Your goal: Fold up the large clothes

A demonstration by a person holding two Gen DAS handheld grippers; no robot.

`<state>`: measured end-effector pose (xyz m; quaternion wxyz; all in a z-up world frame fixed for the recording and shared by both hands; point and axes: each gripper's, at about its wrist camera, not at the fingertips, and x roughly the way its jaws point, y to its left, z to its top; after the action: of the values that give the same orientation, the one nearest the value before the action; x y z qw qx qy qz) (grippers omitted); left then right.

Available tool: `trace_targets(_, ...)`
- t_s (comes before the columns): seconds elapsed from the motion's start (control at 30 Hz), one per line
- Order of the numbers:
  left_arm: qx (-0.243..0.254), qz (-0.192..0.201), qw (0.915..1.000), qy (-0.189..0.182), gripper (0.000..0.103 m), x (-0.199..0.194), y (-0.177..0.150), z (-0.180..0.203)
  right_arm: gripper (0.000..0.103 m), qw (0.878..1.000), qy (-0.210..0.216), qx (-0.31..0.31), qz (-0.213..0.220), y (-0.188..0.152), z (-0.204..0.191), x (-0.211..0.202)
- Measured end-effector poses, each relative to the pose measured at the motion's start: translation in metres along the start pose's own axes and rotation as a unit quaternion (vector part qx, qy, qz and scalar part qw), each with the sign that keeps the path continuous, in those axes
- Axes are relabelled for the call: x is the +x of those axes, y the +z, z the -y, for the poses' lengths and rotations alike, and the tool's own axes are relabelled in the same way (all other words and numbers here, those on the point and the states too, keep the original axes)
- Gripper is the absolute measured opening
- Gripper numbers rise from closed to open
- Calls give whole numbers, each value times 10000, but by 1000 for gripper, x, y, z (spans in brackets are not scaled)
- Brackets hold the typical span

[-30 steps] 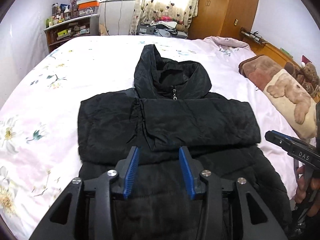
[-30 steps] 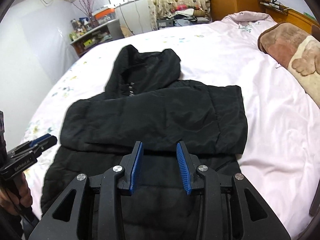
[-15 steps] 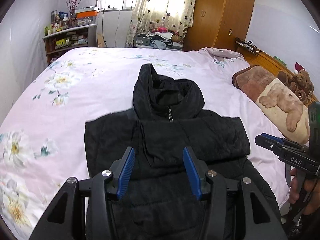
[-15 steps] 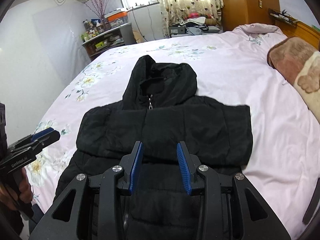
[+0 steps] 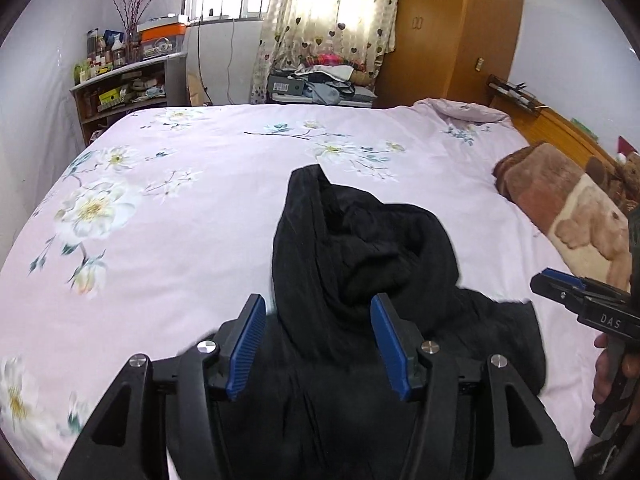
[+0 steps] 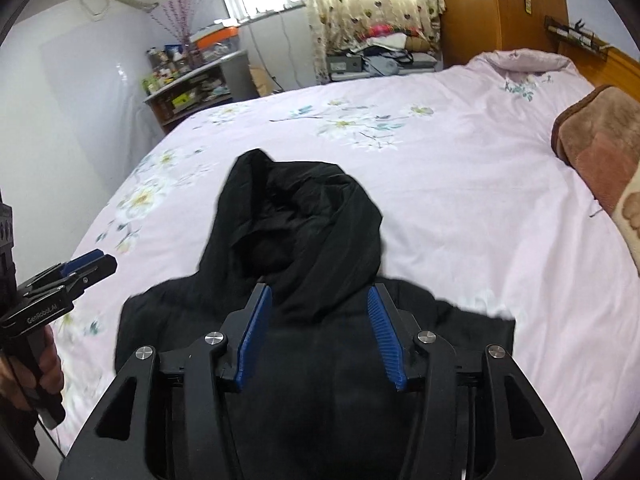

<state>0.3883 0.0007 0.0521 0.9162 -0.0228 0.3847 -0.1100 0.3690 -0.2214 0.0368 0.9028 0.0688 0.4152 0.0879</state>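
A black hooded padded jacket [image 5: 360,264] lies on the pink floral bed, sleeves folded across the chest, hood pointing away from me; it also shows in the right wrist view [image 6: 304,232]. My left gripper [image 5: 318,310] is open and empty, held above the jacket's body near the hood base. My right gripper [image 6: 318,302] is open and empty over the same area. The right gripper shows at the right edge of the left wrist view [image 5: 560,284], and the left gripper at the left edge of the right wrist view [image 6: 88,264].
The pink floral bedsheet [image 5: 180,200] spreads wide to the left and beyond the hood. A brown bear-print blanket [image 5: 568,208] lies at the right by the wooden headboard. A cluttered shelf [image 5: 128,84] and a wardrobe [image 5: 452,32] stand beyond the bed.
Both views have tilted up and moved forward: the jacket sits lower in frame, and the hood now lies between the fingers. Both grippers stay open and empty.
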Motion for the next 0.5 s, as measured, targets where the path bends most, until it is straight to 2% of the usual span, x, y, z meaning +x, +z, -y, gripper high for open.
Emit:
trace_targets(0.3,-193,-427,9987,180,58,109,28,-24,51,9988,-108,229,-407,42,32,98)
trace_targets(0.5,-269,-561,9980,110,57,158,36,-27,51,9983,-203,218,-500,61,36,141)
